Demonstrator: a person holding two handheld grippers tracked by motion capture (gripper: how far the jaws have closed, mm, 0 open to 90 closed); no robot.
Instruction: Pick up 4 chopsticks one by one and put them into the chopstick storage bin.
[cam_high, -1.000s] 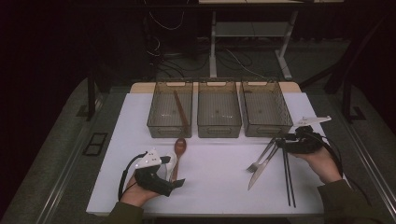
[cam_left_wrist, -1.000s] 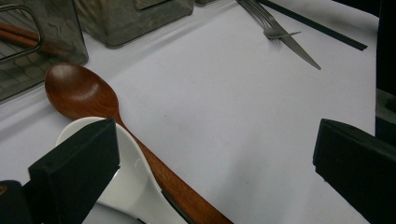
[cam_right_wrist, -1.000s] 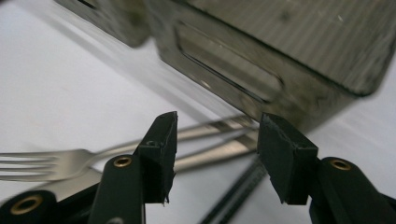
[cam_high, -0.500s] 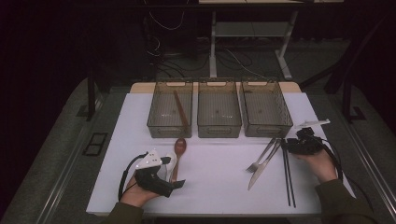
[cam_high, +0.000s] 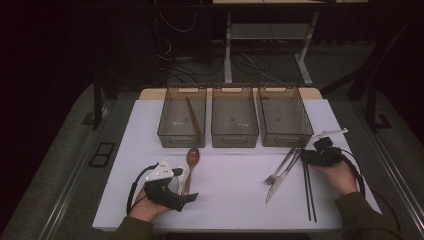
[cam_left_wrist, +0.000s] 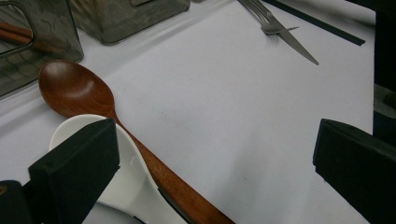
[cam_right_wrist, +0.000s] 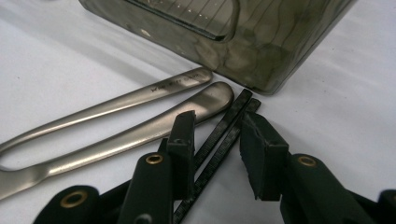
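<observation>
Chopsticks, a thin black pair, lie side by side at the lower right of my high view, running almost straight up the white table just right of the knife and fork. My right gripper sits over their upper ends, near the front corner of the rightmost bin. My left gripper rests at lower left beside the wooden spoon.

From my left gripper view, the jaws stand wide apart with nothing clamped; the wooden spoon crosses a white spoon at lower left, and the chopsticks show as a dark line at upper right, past the knife.

From my right gripper view, the chopsticks are square-edged, matte black with fine ribbing, their tips almost touching the bin corner. They pass between the jaws, which have just been closing. The left pad looks to be at the sticks, the right pad stands a little off, so I call them not yet clamped.
</observation>
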